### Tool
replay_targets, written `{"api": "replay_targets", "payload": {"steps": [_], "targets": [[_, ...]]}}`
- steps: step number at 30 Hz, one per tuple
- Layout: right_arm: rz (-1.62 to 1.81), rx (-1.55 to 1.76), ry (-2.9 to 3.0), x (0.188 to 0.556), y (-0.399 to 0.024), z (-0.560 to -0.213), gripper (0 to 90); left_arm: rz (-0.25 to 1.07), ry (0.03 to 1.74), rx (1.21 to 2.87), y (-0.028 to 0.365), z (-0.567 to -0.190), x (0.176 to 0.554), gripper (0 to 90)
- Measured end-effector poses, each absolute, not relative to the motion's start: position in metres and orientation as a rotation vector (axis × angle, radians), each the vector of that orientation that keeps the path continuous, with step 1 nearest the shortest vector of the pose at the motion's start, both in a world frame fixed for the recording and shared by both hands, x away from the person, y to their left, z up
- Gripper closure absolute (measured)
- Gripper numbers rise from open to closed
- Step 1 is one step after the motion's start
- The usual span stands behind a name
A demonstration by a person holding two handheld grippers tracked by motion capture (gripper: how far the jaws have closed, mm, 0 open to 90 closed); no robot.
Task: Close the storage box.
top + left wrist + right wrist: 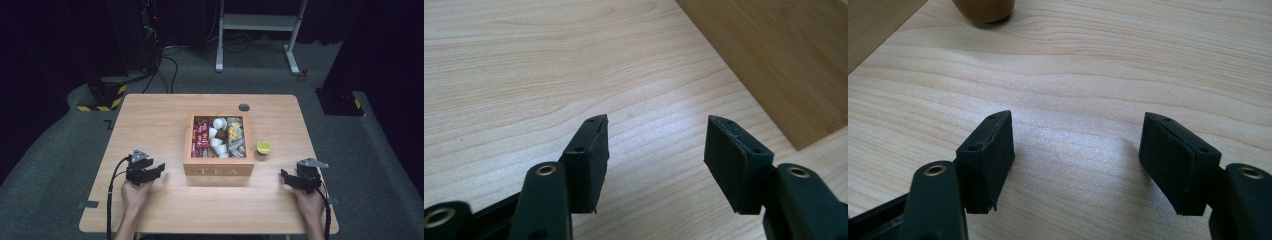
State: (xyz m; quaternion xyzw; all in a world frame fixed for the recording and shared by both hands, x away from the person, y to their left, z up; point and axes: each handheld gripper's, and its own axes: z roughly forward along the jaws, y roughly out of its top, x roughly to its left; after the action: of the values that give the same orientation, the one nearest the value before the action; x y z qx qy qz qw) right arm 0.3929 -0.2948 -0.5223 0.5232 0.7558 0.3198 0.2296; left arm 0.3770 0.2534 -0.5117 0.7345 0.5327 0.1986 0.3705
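An open wooden box marked TEA (218,170) stands mid-table; it holds red packets (201,136), white capsules (217,135) and yellowish sachets (235,134). A small yellow-green round thing (263,147) lies just right of the box. My left gripper (159,169) rests low over the table left of the box, open, with bare wood between its pads (656,145); the box's side wall (784,60) is ahead to its right. My right gripper (285,178) sits right of the box, open and empty (1075,150), with a rounded tan base (983,9) ahead of it.
The light wooden table (150,120) has a grey round grommet (244,107) behind the box. Cables trail from both grippers toward the front edge. Dark floor, a white desk frame (257,22) and black-yellow striped feet (102,97) lie beyond the table.
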Motion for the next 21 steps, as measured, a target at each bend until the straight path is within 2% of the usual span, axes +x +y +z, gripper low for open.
{"api": "replay_targets", "payload": {"steps": [21], "targets": [[0.880,1.440,2.080,0.393,-0.295,-0.522,30.0,0.583,1.404,1.919,0.248,-0.525,0.379,37.5]]}}
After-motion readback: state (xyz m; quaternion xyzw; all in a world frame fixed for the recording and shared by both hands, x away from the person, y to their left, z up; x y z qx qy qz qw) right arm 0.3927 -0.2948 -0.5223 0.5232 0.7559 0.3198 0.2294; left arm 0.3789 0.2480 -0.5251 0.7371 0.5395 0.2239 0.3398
